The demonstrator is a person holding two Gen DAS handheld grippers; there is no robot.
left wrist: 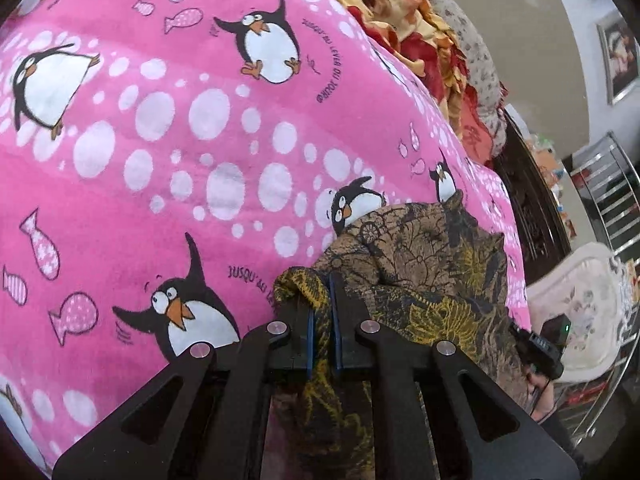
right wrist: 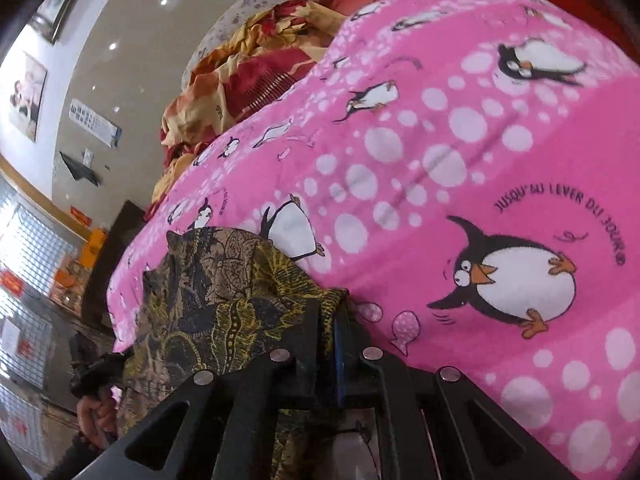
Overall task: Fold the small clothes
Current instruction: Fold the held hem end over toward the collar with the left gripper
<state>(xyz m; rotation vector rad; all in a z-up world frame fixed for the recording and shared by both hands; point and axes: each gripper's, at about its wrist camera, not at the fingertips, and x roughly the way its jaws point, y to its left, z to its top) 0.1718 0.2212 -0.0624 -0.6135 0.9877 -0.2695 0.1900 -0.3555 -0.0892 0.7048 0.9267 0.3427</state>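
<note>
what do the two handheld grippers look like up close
Both the left gripper and right gripper are matte black, with angular linkage arms pierced by triangular cutouts, round silver pivot pins, and thin blue pads lining the fingers' inner faces.

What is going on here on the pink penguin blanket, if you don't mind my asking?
A person is folding a small brown-and-yellow patterned garment on a pink penguin blanket, with a handheld gripper in each hand. The left gripper is shut on one bunched edge of the cloth, and the right gripper is shut on another edge. The garment lies crumpled between them near the blanket's edge, not yet flat or neatly folded. A red-and-gold floral bedcover is heaped behind.
</note>
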